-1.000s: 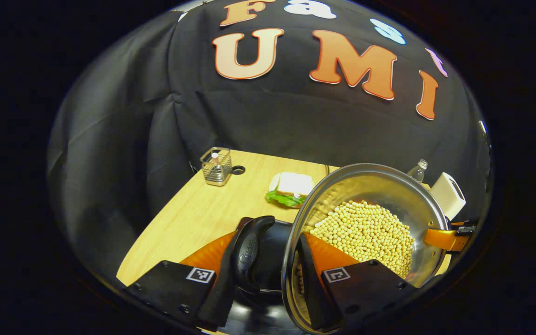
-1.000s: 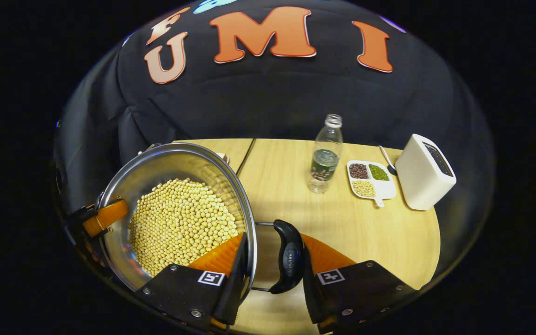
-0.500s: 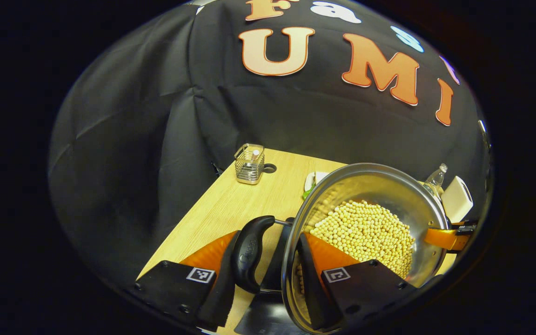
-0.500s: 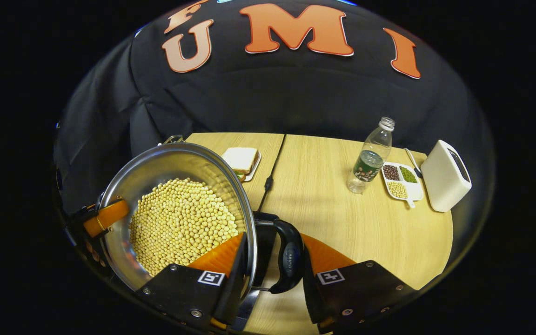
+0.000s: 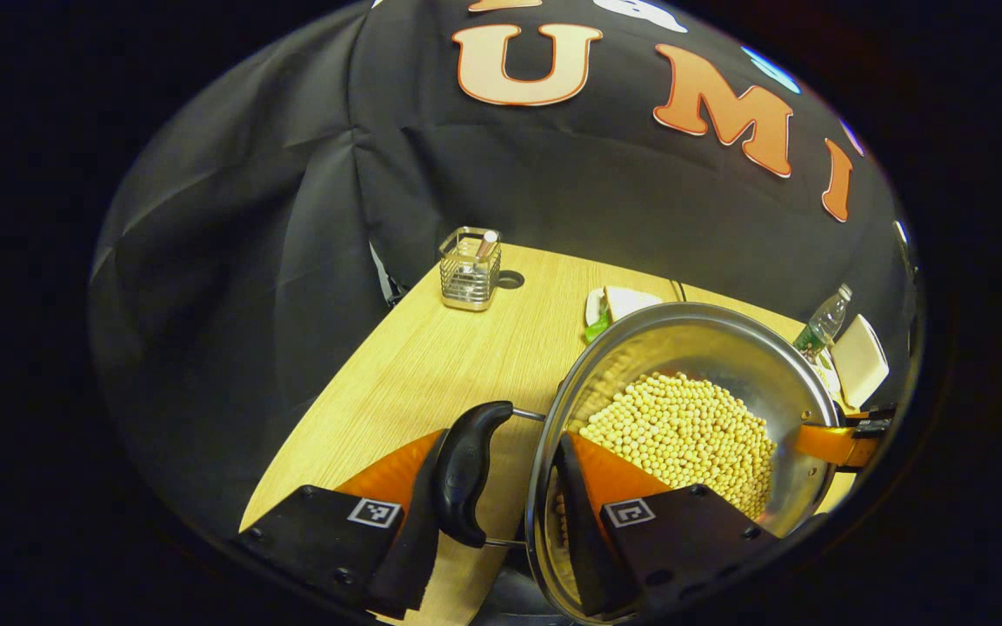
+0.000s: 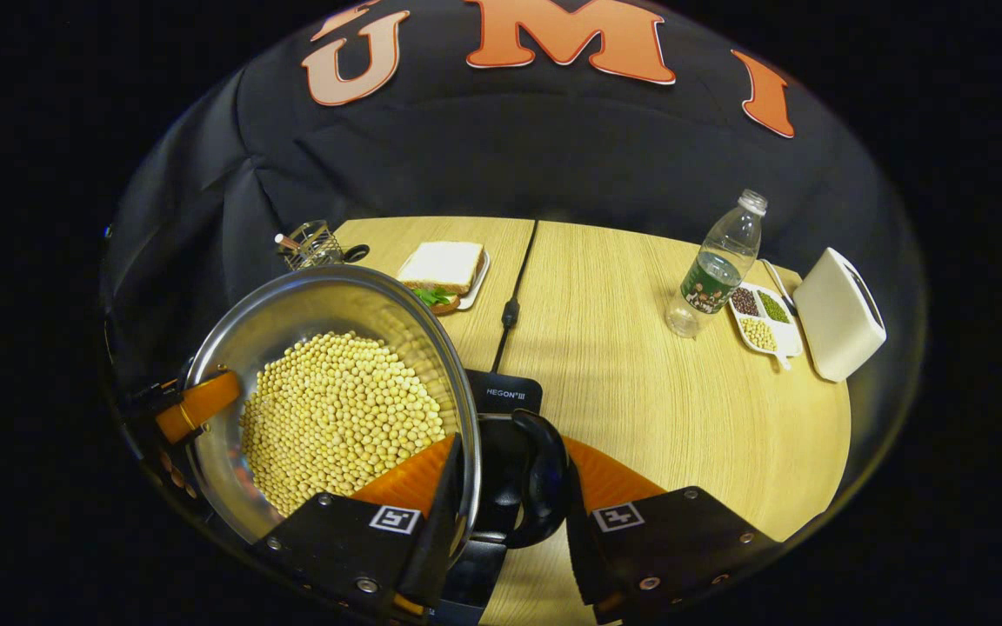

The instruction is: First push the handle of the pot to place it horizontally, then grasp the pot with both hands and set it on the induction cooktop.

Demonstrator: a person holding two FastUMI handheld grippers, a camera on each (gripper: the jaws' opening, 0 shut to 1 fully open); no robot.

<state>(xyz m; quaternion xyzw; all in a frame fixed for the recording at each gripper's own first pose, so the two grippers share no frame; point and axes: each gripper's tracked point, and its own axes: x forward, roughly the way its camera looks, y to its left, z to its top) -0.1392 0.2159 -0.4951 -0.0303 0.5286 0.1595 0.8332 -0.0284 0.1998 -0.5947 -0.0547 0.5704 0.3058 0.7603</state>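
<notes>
The round stainless-steel pot (image 6: 292, 330), filled with yellow soybeans (image 6: 340, 417), hangs above the black induction cooktop (image 6: 501, 396). My left gripper (image 5: 497, 504) and right gripper (image 6: 505, 513) each pinch rim and black side handle. Risk as I judge it: uneven lowering tilts it, spilling beans.

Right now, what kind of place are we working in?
Probably a mock kitchen in a recording booth: black cloth wall behind a wooden table, with an induction cooktop, sandwich and toaster-like white box.
</notes>
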